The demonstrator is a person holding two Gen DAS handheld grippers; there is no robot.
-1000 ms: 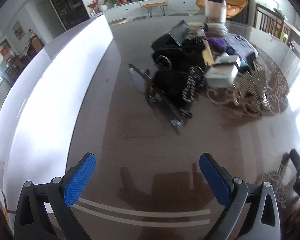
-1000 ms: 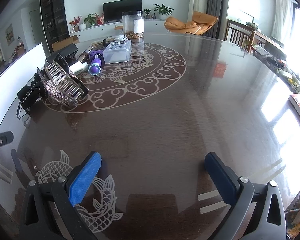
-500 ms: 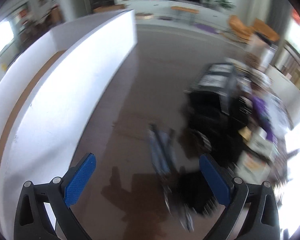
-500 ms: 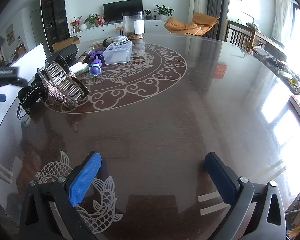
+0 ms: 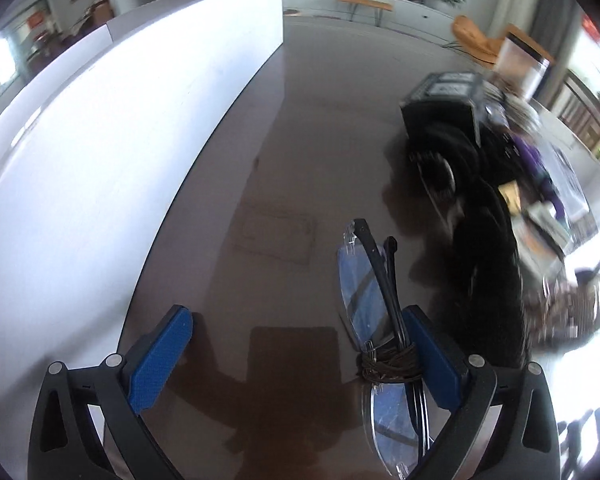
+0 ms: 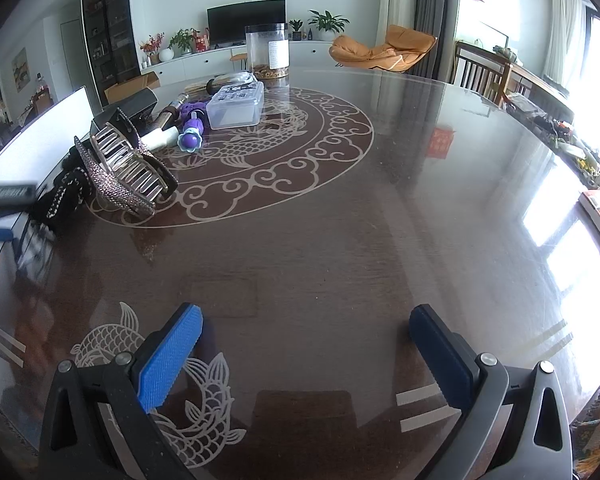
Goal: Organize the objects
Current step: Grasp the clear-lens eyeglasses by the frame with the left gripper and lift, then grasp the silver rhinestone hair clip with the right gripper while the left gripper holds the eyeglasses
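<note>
The left hand-held gripper (image 5: 296, 354) hangs over the dark glossy worktop (image 5: 300, 128) with its blue pads wide apart and nothing clamped between them. A folded pair of glasses (image 5: 374, 312) lies on the worktop just inside the right pad, close against it, though actual contact cannot be told; its dark arms run along the clear lenses and a brown cord (image 5: 390, 364) is wound round its middle. Just to the right of the glasses sits a blurred heap of black things (image 5: 488, 256), and beyond that heap a black box (image 5: 440, 108) and something purple (image 5: 530, 156). A long white board (image 5: 112, 128) stands along the worktop edge, well to the left of the glasses. The right hand-held gripper (image 6: 306, 354) hovers over a bare stretch of the same worktop above a pale fish pattern (image 6: 204, 396), its pads also spread and empty. In the right wrist view a large glittery hair claw (image 6: 124, 168) sits far left of the round scroll pattern, with a clear plastic box (image 6: 236, 106), a purple item (image 6: 192, 128) and a tall clear jar (image 6: 268, 52) farther back
</note>
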